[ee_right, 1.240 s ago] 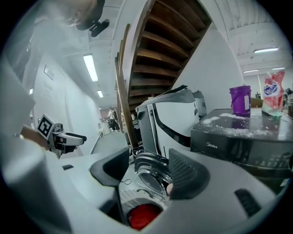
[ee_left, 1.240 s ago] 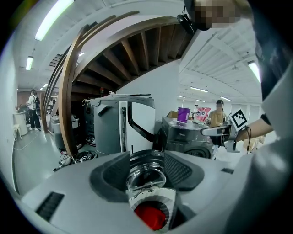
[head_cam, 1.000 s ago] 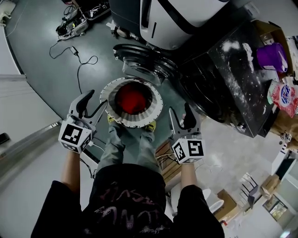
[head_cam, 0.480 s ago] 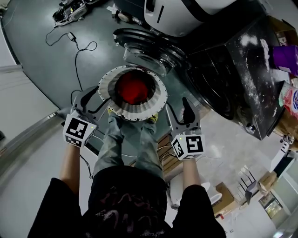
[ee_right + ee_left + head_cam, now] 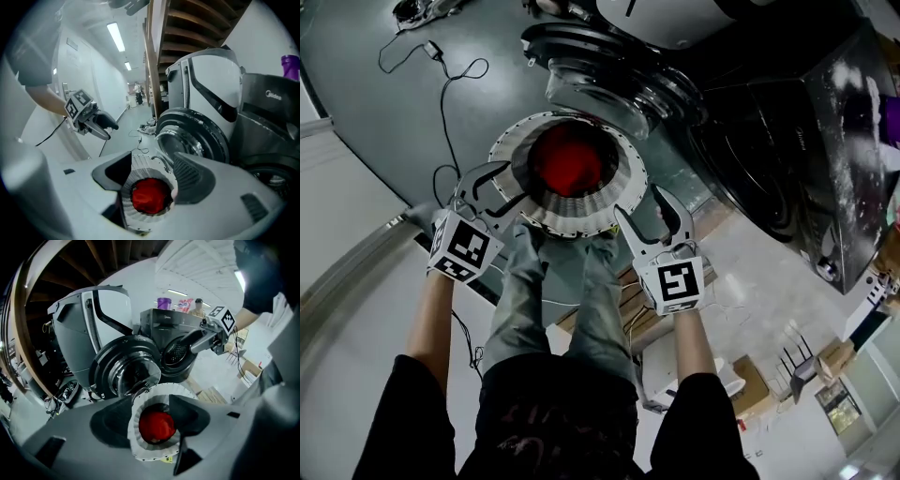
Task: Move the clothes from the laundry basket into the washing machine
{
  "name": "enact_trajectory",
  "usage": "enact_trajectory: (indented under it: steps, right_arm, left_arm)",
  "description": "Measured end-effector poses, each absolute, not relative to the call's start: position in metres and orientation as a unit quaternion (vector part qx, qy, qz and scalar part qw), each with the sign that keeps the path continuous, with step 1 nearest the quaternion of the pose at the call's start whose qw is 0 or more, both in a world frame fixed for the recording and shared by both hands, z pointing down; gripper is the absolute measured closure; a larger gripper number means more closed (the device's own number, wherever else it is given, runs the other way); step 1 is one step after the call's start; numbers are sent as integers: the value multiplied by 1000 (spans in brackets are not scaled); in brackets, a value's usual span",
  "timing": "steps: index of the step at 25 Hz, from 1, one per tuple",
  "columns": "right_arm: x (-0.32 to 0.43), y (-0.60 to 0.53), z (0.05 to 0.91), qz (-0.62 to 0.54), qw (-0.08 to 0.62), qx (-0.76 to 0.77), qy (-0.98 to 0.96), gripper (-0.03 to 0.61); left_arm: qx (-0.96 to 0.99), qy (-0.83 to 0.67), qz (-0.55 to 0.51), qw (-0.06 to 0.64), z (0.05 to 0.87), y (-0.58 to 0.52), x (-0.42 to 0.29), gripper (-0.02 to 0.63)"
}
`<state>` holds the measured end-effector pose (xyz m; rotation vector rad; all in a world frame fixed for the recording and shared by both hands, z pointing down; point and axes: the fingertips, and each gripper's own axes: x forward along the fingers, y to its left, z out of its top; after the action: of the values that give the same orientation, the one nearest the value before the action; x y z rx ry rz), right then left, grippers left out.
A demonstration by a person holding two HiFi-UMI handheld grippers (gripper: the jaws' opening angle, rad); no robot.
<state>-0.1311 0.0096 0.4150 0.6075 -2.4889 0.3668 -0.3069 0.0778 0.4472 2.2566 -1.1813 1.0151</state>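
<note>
While left gripper [image 5: 516, 184] and right gripper [image 5: 637, 202] gape empty, either may clip the laundry basket [image 5: 630, 169]. Shallow pinches could drop the red garment [image 5: 567, 159].

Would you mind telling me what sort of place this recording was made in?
Probably a laundry corner set up in a lab or workshop: a front-loading washing machine with its door open, a white laundry basket holding red clothes, and loose cables on the floor.

Left arm [image 5: 431, 323] and right arm [image 5: 692, 342] stretch forward. The left gripper [image 5: 516, 183] and right gripper [image 5: 637, 201] tilt downward, with their jaws opening and clamping nothing.
</note>
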Motion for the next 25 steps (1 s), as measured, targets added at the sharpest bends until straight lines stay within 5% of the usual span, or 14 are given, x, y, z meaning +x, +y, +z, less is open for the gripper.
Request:
enact_trajectory:
  steps: [25]
  right_arm:
    - [-164,75,689,84,481,6,-872,272]
  left_arm:
    - [821,-208,498,187,704,97,-292,351]
